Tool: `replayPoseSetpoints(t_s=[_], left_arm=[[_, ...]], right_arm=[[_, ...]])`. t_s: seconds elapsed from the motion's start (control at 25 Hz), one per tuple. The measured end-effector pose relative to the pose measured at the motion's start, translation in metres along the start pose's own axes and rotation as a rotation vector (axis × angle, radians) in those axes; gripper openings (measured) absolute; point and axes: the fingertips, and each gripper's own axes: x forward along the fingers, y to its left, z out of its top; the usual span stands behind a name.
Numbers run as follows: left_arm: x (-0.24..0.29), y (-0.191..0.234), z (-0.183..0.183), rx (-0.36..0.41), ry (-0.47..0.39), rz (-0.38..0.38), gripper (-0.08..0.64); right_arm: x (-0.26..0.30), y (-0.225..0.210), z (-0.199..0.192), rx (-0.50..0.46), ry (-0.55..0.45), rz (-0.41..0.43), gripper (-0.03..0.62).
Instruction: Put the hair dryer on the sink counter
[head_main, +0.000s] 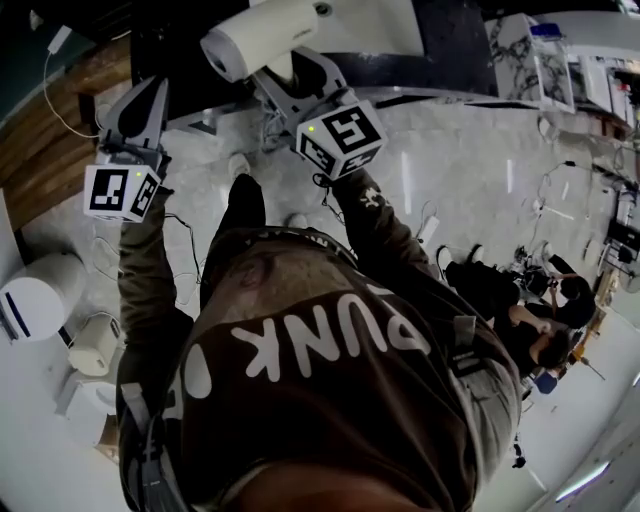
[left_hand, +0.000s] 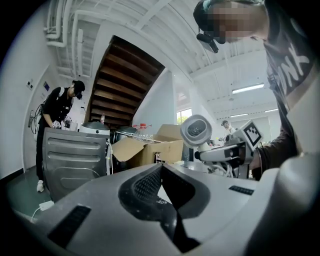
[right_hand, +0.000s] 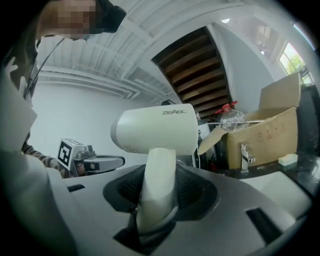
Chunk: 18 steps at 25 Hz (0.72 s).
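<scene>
White hair dryer (right_hand: 155, 130) is up in the air, not set down. Its handle stands upright btwn the jaws of the right hand-held gripper (right_hand: 159, 187). Both ribbed pads press on the handle, so the jaws stand fairly wide, kept apart by its thickness. Barrel lies crosswise above the jaws, one round grille end facing the left hand-held gripper (left_hand: 160, 172).

In head view the dryer is at top centre, overlapping the white sink basin (head_main: 375, 25). Dark counter (head_main: 455, 40) runs off to the right of the basin. How high the dryer is over it: can't tell.

Left hand-held gripper: jaws closed tip to tip, nothing btwn them. In head view it's at upper left, well apart from the dryer, w/ its marker cube (head_main: 120, 192) just below.

Bkgd, right gripper view: open cardboard box (right_hand: 265, 130) at right, clear bottle w/ red cap (right_hand: 231, 117) at its top edge, chrome faucet (right_hand: 245, 155) in front of the box.

Left gripper view: wooden stair underside (left_hand: 120, 85) at upper centre. Person in black (left_hand: 59, 107) at left, bent over behind a grey metal panel (left_hand: 75, 157).

Head view: two people (head_main: 530, 320) low on the pale floor (head_main: 470, 180) at right among cables, & a white round appliance (head_main: 40, 295) at lower left.
</scene>
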Motion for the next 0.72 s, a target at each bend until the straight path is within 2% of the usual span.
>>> replayPoseSetpoints(t_s=[0.44,0.72], left_arm=[[0.041,0.062,-0.025,-0.047,0.020,-0.014,-0.005],[0.055,0.087,-0.040,-0.059,0.022,-0.019,-0.005]], right_arm=[[0.104,-0.056,-0.049,0.106,0.269,-0.139,0.170],[0.146,-0.077,-0.097,0.180,0.463,-0.215,0.170]])
